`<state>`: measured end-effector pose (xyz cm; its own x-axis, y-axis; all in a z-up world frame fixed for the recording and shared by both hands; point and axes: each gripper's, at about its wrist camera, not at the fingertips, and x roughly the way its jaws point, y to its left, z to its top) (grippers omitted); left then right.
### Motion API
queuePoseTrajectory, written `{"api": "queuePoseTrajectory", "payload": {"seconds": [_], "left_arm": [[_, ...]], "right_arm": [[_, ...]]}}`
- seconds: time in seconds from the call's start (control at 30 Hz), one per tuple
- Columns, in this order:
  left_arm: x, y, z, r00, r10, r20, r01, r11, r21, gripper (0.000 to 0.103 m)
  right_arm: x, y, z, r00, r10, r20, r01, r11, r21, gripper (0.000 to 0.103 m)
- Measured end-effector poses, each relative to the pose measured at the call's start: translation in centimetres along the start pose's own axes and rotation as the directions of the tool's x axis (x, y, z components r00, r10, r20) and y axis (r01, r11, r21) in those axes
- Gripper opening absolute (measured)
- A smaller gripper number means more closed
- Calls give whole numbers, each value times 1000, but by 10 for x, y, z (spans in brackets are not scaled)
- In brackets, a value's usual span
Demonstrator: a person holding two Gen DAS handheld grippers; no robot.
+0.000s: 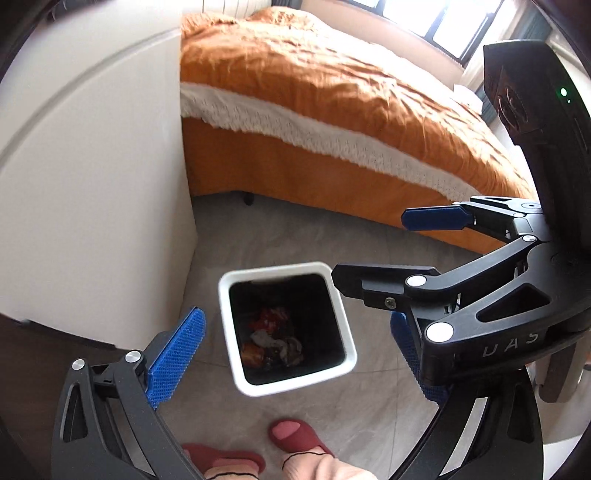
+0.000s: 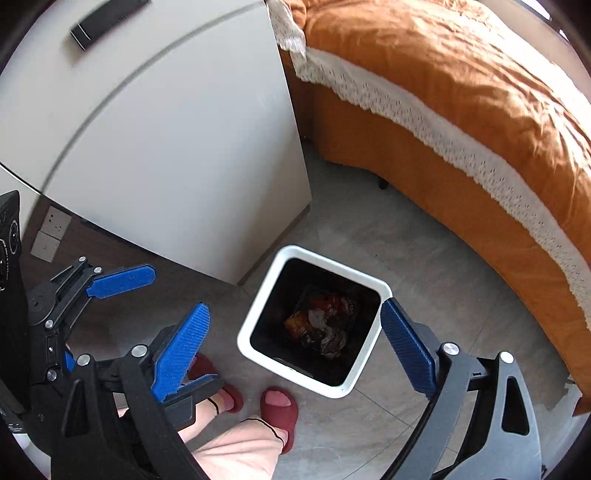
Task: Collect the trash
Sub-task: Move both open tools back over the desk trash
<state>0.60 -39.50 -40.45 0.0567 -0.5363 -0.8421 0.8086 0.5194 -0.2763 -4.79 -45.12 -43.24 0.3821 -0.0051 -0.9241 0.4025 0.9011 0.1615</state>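
Nearest the cameras, both grippers hung spread and empty above the floor: the right gripper (image 2: pixel 295 350) had its blue pads wide apart with nothing between them, and the left gripper (image 1: pixel 291 354) likewise stood parted, its left pad clear in its own view and the other mostly hidden behind the right tool. Below them showed the person's feet in red slippers (image 2: pixel 279 410) on the grey tiled floor (image 2: pixel 424 258). Just beyond the toes stood the white bin (image 2: pixel 258 317), square-mouthed and lined in black, and the trash (image 2: pixel 321 325), crumpled wrappers in red, orange and white, lay at its bottom. That was the relation that mattered: the bin's mouth sat directly under and slightly ahead of both claws, framed between the right gripper's pads, so the right one seemed slightly the nearer, though the left was scarcely farther. With both claws empty, this drop looked finished, and any further piece would have to be sought elsewhere. Left of the bin rose a white cabinet (image 2: pixel 184 147) with a dark remote-like object (image 2: pixel 103 22) on its top; farther off, to the right, ran the bed (image 2: pixel 461 92) under an orange cover with white lace trim.
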Motion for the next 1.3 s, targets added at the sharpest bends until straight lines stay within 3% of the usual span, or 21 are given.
{"api": "queuePoseTrajectory", "payload": {"seconds": [0.3,0.47,0.67,0.73,0.83,0.97,1.07,1.17,1.23,1.3], "left_arm": [[-135,-16,45,991,29,133,-23,999,-44,98],[-206,-18,60,973,54,224,-36,996,-82,98],[-285,7,69,929,160,335,-113,981,-158,98],[-311,26,68,902,227,368,-160,966,-205,98],[-345,56,64,858,330,393,-231,932,-278,98],[-379,98,48,806,448,387,-303,874,-380,98],[-399,125,29,771,514,376,-335,830,-446,98],[-416,166,13,730,593,341,-365,760,-538,98],[-421,186,2,717,619,321,-360,722,-591,98],[-424,215,-7,716,633,295,-319,673,-667,98]], "right_arm": [[-122,51,47,990,9,144,3,997,-78,98],[-181,82,76,970,39,241,-3,989,-148,98],[-221,128,119,933,119,340,-32,968,-251,98],[-228,145,129,920,152,361,-45,957,-286,98],[-237,181,150,898,229,376,-89,931,-355,98],[-240,228,162,876,282,392,-83,888,-453,98],[-235,261,171,870,316,377,-88,854,-513,98],[-226,289,178,872,322,369,-76,833,-548,98],[-220,305,182,872,319,372,-61,824,-564,98],[-213,321,187,872,315,375,-47,816,-577,98]]}}
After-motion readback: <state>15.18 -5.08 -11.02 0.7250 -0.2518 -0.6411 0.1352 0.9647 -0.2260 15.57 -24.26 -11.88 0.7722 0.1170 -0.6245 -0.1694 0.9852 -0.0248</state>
